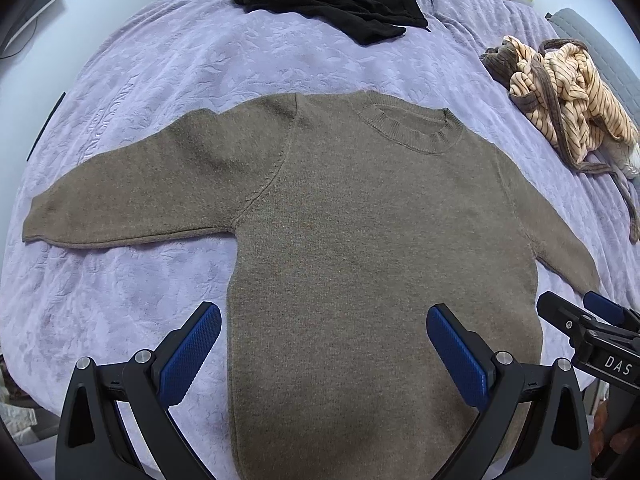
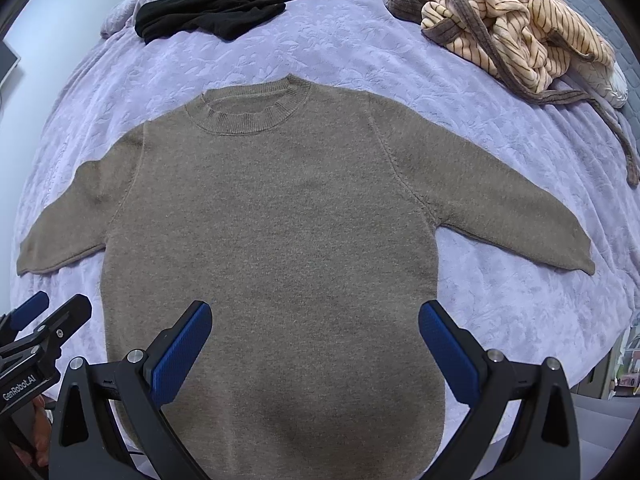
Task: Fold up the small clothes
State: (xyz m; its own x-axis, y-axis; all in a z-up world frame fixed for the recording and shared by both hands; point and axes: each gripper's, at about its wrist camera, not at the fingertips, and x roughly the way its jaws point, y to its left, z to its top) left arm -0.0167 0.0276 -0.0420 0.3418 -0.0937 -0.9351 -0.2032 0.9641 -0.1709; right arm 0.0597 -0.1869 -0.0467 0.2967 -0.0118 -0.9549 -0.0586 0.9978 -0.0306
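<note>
- You are working over a bed (image 1: 132,92) covered in a lilac quilted spread with a leaf pattern pressed into it.
- The brown knitted sweater (image 1: 360,240) lies flat on the spread in front of you, front up, ribbed round collar at the far end and hem toward you.
- Both of its sleeves are spread outward and angled slightly back toward you; the one on your left reaches out long in the left wrist view, with its cuff resting on the spread.
- Your left claw (image 1: 324,344) hangs above the lower body of the sweater with its blue-padded fingers wide apart and nothing between them.
- Your right claw (image 2: 316,340) hangs over the same lower part of the sweater, fingers equally spread and empty.
- Each claw shows at the edge of the other's view, just beside the sweater's lower sides.
- A black garment (image 1: 332,4) lies crumpled at the far side of the bed, well apart from the sweater.
- A cream striped garment (image 2: 516,28) with brown trim and a loose belt is heaped at the far right, its belt trailing toward you along the spread.
</note>
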